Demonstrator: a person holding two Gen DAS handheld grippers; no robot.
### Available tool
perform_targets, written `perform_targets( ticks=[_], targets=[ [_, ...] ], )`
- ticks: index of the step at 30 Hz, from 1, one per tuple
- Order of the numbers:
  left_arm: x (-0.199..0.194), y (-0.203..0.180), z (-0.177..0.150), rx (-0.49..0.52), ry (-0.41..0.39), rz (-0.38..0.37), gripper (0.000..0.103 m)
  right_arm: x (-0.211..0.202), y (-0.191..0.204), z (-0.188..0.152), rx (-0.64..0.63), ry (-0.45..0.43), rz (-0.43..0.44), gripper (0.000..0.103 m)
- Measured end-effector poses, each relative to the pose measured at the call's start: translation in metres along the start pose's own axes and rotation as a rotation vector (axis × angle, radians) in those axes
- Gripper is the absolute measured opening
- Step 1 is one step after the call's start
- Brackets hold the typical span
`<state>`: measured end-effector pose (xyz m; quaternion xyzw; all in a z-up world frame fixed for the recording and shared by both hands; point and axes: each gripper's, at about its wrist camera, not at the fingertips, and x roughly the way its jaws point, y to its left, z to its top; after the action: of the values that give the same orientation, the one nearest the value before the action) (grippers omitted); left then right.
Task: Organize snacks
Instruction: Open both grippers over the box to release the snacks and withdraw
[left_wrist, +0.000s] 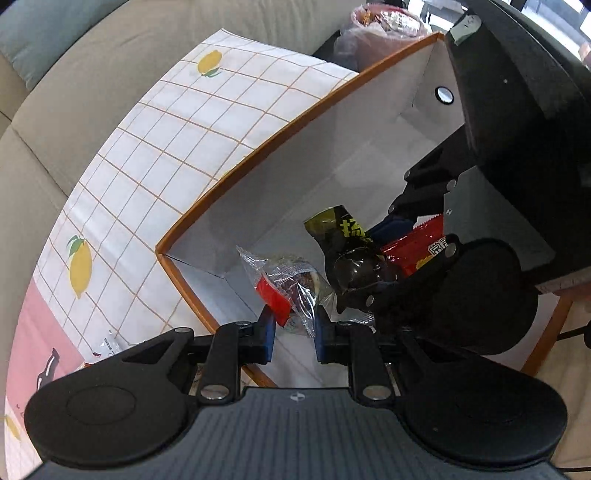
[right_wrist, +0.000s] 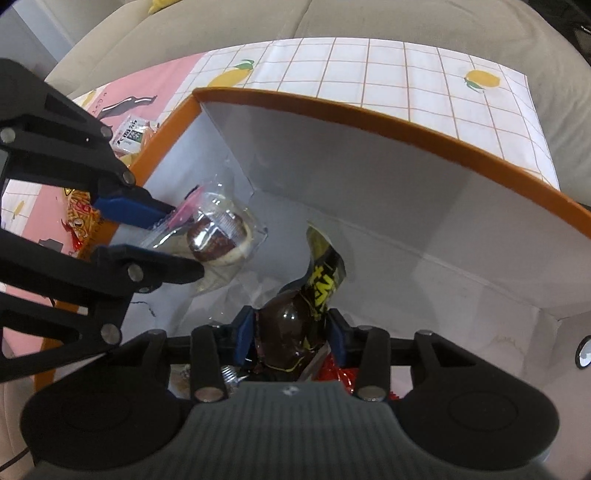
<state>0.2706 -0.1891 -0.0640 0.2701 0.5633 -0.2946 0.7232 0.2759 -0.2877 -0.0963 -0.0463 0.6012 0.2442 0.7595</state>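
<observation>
An orange-rimmed white box (left_wrist: 258, 155) (right_wrist: 369, 114) lies open below both grippers. My left gripper (left_wrist: 294, 332) is shut on a clear-wrapped round pastry with a red label (left_wrist: 288, 291) (right_wrist: 218, 232), held low at the box's near-left corner. My right gripper (right_wrist: 291, 332) reaches into the box with its pads on either side of a dark packet with yellow lettering (right_wrist: 295, 314) (left_wrist: 351, 266). That packet stands upright and the pads do not seem to press it. A red packet (left_wrist: 417, 243) (right_wrist: 340, 373) lies on the box floor under the right gripper.
The box sits on a lemon-print checked cloth (left_wrist: 184, 129) (right_wrist: 406, 74) with a pink section, in front of a beige sofa (left_wrist: 74, 92). Outside the box lie a small white-green packet (right_wrist: 131, 134) and an orange stick-snack bag (right_wrist: 79, 210). A pinkish bag (left_wrist: 376, 26) stands beyond the box.
</observation>
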Motion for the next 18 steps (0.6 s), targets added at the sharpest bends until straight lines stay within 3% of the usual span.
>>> perform_targets(
  ticks=[14, 18],
  targets=[
    [-0.011, -0.002, -0.005, -0.003, -0.024, 0.032, 0.03, -0.006, 0.004, -0.004, 0.002, -0.018, -0.065, 0.061],
    [-0.028, -0.001, -0.01, -0.026, -0.056, 0.031, 0.038, -0.016, 0.007, -0.004, 0.002, -0.035, -0.094, 0.066]
  ],
)
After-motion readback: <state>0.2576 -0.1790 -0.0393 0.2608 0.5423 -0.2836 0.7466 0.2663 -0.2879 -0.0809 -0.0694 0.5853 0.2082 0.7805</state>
